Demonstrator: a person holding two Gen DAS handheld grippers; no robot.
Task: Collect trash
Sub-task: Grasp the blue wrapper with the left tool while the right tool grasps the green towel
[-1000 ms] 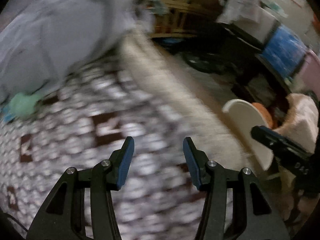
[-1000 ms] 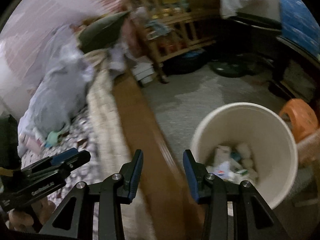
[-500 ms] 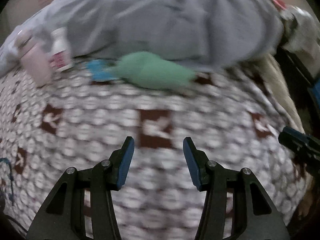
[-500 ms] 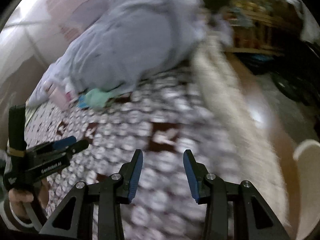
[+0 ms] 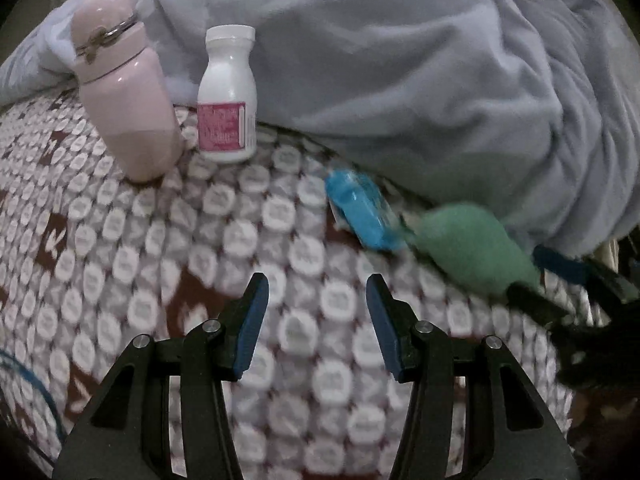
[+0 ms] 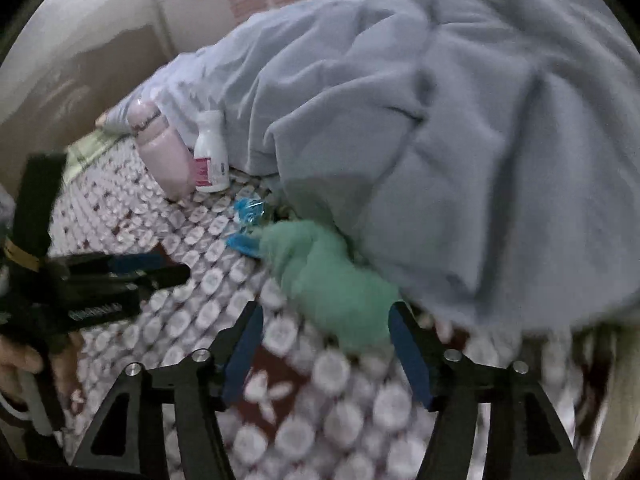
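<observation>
Closing in with jaws wide apart and empty, the right gripper (image 6: pixel 326 350) frames the near end of the green crumpled wad (image 6: pixel 332 280) lying against the grey blanket (image 6: pixel 460 140), soft, light stuff best pinched mid-bulge, while the left gripper (image 5: pixel 316 320) hovers parted, empty.

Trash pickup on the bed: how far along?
Done: nothing visible here confirms it. In hand: nothing; the left claw is open and empty, and the right claw is open, closing in on the green wad. Left: the green wad, the blue wrapper and perhaps the white pill bottle.
</observation>
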